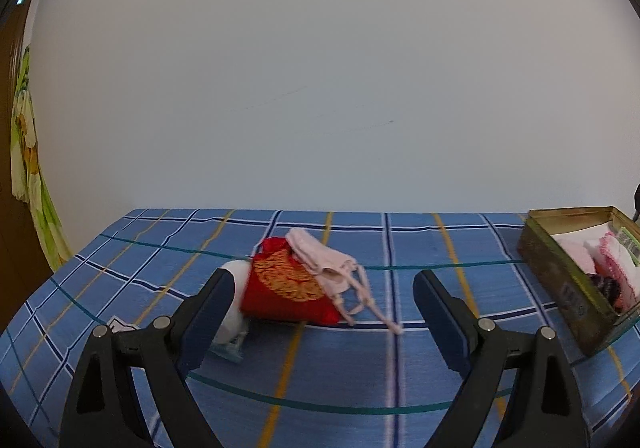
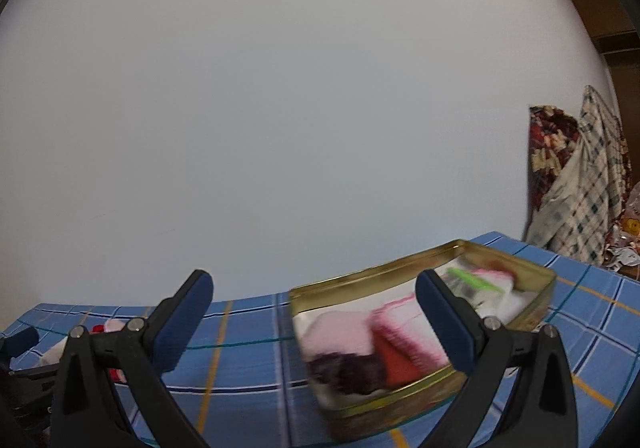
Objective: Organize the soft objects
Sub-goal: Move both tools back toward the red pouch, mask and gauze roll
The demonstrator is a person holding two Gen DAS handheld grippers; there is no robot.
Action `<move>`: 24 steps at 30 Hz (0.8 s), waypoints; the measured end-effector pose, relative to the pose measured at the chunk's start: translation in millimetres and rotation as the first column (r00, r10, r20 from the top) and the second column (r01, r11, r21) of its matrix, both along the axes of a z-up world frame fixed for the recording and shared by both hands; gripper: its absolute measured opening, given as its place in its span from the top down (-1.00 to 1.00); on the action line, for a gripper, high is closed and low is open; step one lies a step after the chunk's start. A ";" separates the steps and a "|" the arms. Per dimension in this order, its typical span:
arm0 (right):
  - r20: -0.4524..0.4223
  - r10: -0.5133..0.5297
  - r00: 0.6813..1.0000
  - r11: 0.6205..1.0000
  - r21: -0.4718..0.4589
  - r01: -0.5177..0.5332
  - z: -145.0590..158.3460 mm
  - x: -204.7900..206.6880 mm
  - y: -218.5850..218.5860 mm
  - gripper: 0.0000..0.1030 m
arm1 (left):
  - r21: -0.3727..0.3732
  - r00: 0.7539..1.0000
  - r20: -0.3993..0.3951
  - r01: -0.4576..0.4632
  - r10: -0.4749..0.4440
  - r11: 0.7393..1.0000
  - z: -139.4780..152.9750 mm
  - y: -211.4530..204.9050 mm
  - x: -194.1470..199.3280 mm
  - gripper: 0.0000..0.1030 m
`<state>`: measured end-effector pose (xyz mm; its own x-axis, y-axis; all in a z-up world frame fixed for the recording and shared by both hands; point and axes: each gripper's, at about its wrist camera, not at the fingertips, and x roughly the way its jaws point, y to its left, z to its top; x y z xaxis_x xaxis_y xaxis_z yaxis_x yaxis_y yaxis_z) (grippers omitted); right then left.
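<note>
A red pouch with gold pattern [image 1: 286,290] lies on the blue plaid cloth [image 1: 360,368], with a pale pink strappy garment [image 1: 332,268] draped over it and a white item [image 1: 236,312] behind its left side. My left gripper [image 1: 324,312] is open and empty, just in front of this pile. A gold tin box [image 1: 568,288] at the right holds folded pink and white soft items. In the right wrist view the tin [image 2: 360,282] sits close ahead, blurred. My right gripper [image 2: 312,312] is open and empty above the tin's near left part.
A plain white wall stands behind the table. A green patterned cloth [image 1: 28,168] hangs at the far left. Checked and patterned fabrics [image 2: 576,176] are piled at the far right past the table's edge. The left gripper's dark body [image 2: 20,368] shows at the left.
</note>
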<state>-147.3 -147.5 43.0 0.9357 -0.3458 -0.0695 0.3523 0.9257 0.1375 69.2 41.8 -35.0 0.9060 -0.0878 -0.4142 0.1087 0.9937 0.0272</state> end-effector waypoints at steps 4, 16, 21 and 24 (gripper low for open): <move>-0.019 0.040 0.999 0.999 -0.003 -0.040 -1.5 5.3 18.7 -1.00 | -0.032 0.999 -0.030 -0.030 0.029 0.999 -2.0 26.3 12.1 -0.80; -0.119 0.179 0.976 0.983 -0.010 -0.182 -8.7 46.5 60.5 -0.99 | -0.097 0.985 -0.075 -0.160 0.153 0.982 -2.4 98.7 36.9 -0.80; -0.207 0.259 0.944 0.962 -0.038 -0.272 -13.1 74.0 81.2 -0.84 | -0.123 0.976 -0.088 -0.207 0.197 0.971 -1.8 124.6 50.5 -0.80; -0.245 0.305 0.920 0.946 -0.037 -0.323 -15.5 88.7 91.0 -0.73 | -0.139 0.971 -0.092 -0.233 0.221 0.963 -0.7 137.1 54.2 -0.80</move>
